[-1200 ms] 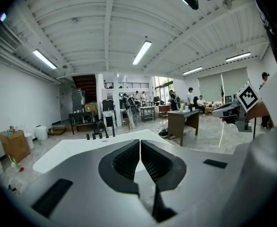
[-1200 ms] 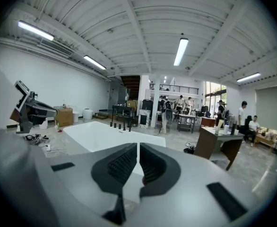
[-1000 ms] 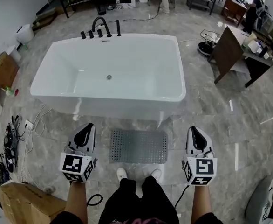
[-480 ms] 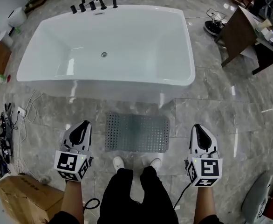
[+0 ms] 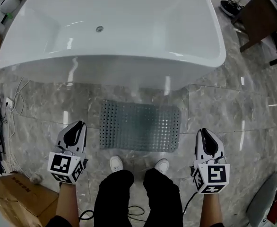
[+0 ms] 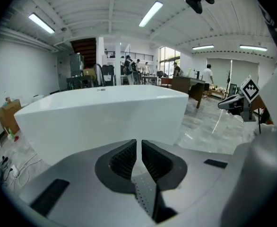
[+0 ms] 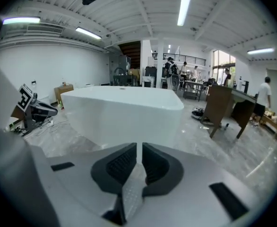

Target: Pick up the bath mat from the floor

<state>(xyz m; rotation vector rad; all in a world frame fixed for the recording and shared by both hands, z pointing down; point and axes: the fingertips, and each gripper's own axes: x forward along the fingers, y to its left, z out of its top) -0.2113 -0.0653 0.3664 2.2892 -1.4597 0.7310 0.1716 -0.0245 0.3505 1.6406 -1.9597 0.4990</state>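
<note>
A grey perforated bath mat [image 5: 139, 126] lies flat on the marble floor, between the person's white shoes and the bathtub. My left gripper [image 5: 75, 128] hangs to the left of the mat, shut and empty. To the mat's right, my right gripper [image 5: 205, 137] is held at about the same height, also shut with nothing in it. In the left gripper view my left gripper [image 6: 139, 145] points at the tub wall, and my right gripper [image 7: 138, 150] does the same in the right gripper view. The mat is out of sight in both gripper views.
A white bathtub [image 5: 195, 41] fills the floor just beyond the mat. Cables [image 5: 6, 112] trail at the left, and a cardboard box [image 5: 15, 197] sits at the lower left. A brown board [image 5: 261, 13] leans at the upper right. Several people stand in the far room [image 7: 176, 74].
The head view has tipped down and moved in: the tub and mat now sit nearer and larger. Both grippers stay shut beside the mat, a little lower in the frame.
</note>
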